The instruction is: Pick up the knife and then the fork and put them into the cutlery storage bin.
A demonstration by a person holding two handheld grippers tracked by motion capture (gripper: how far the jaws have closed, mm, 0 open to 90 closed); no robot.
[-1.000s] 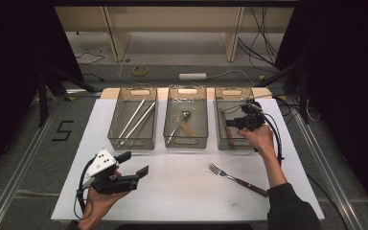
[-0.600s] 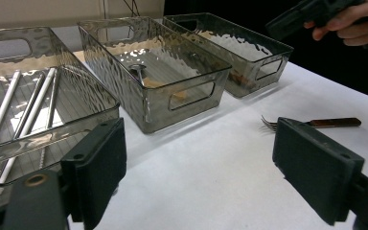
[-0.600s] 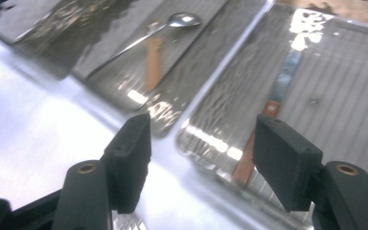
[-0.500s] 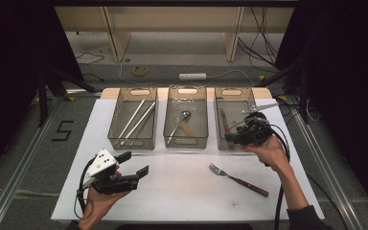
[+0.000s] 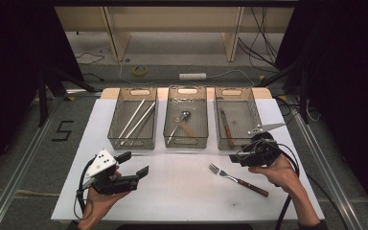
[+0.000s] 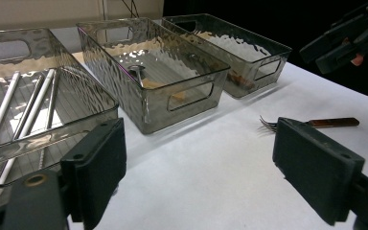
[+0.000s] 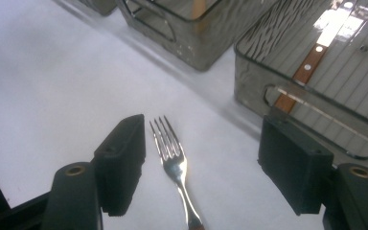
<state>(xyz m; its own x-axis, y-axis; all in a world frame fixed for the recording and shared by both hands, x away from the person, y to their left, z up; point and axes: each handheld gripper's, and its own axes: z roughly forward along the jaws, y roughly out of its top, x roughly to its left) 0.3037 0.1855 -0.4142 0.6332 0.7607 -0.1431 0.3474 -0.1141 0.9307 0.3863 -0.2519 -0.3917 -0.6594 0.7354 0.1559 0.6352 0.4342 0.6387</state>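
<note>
While my right hand [image 5: 280,168] hangs low over the white counter [image 5: 182,191], just in front of the right-hand bin, it points the right tool [image 5: 236,158] toward the middle of the sheet. In the right gripper view the two black pads [image 7: 122,160] stand wide apart above the counter. These jaws have just been opening. The fork [image 7: 175,163] lies flat on the sheet below the gap, nearer the left pad, and nothing is gripped. From above, the fork [image 5: 237,179] lies on the counter just in front of that tool, tines toward the bins, handle running toward my forearm.

My left hand [image 5: 98,199] sits at the near left edge of the counter, palm under the left tool [image 5: 135,165], which points to the right across the sheet. Its jaws are spread wide with nothing between them.

Counting: three clear bins [image 5: 186,139] stand in a row at the far side of the counter. The left bin holds long pale sticks [image 5: 135,120]; I make out about three but cannot be sure. The middle bin holds one spoon [image 5: 181,122]. The right bin holds one knife [image 5: 226,127] with a wooden handle. One fork lies outside the bins.
</note>
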